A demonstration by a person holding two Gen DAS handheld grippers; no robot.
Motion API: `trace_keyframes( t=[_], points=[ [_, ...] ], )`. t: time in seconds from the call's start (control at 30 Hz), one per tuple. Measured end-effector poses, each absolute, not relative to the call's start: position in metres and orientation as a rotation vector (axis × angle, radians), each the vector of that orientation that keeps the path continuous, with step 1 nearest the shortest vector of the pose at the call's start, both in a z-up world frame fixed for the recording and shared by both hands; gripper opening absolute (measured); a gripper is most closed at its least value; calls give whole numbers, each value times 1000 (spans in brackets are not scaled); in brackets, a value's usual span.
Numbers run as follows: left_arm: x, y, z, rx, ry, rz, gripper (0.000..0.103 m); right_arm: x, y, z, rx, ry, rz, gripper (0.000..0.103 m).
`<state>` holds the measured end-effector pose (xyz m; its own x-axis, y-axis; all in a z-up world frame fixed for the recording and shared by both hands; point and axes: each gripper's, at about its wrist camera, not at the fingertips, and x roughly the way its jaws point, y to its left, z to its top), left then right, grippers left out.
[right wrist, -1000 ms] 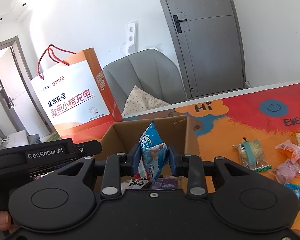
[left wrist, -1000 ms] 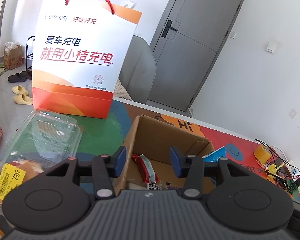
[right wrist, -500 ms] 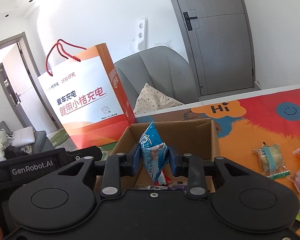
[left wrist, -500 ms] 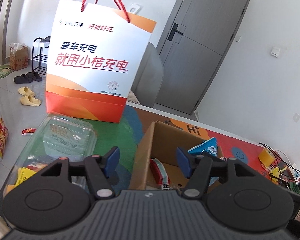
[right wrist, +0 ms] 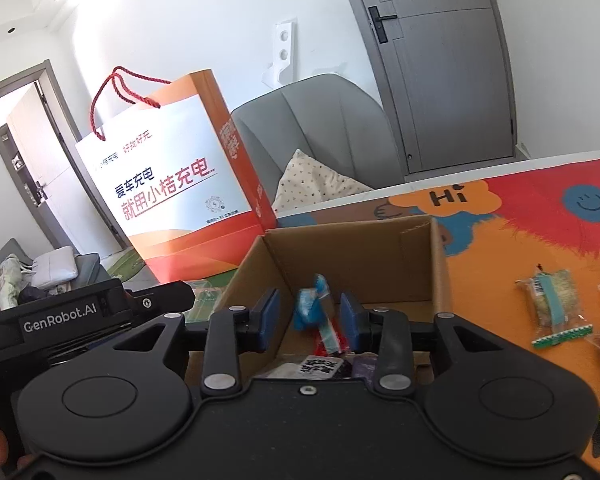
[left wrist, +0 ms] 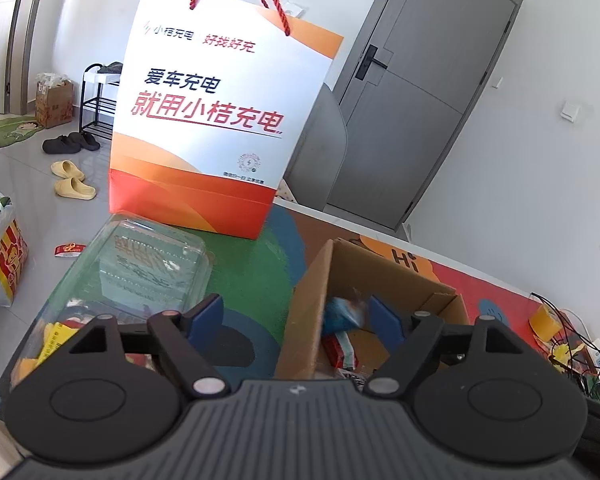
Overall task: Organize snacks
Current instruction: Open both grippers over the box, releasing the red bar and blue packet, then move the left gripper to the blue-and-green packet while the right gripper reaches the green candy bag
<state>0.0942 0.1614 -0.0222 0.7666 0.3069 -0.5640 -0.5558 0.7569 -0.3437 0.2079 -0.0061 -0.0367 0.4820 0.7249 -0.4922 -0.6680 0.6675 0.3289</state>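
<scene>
An open cardboard box (right wrist: 360, 252) stands on the colourful mat, holding a red packet (right wrist: 330, 338) and other wrapped snacks. My right gripper (right wrist: 310, 318) hovers over the box's near side with its jaws opening. A blurred blue snack packet (right wrist: 312, 304) drops between them, free of both pads. In the left wrist view the same blue packet (left wrist: 342, 314) shows inside the box (left wrist: 380, 268). My left gripper (left wrist: 296, 318) is open and still widening, empty, straddling the box's left wall.
A tall white-and-orange paper bag (left wrist: 220, 120) stands behind the box to the left. A clear plastic clamshell (left wrist: 140, 264) lies left of the box. Several loose wrapped snacks (right wrist: 552, 304) lie on the mat to the right. A grey chair (right wrist: 320, 132) sits beyond the table edge.
My right gripper's jaws have parted and the blue packet they held has slipped down into the box. My left gripper's jaws have spread wider.
</scene>
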Motion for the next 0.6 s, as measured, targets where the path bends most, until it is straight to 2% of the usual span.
trace_keyframes(
  t=[0.17, 0.27, 0.37, 0.6],
  points=[
    [103, 146, -22, -500, 515, 476, 84, 213, -30, -40, 115, 651, 796, 46],
    [107, 135, -22, -485, 517, 470, 85, 216, -46, -41, 143, 655, 795, 47],
    [111, 126, -21, -475, 521, 452, 86, 213, -58, -39, 131, 635, 749, 54],
    [121, 104, -19, -448, 532, 424, 87, 216, -91, -41, 159, 624, 687, 54]
  ],
)
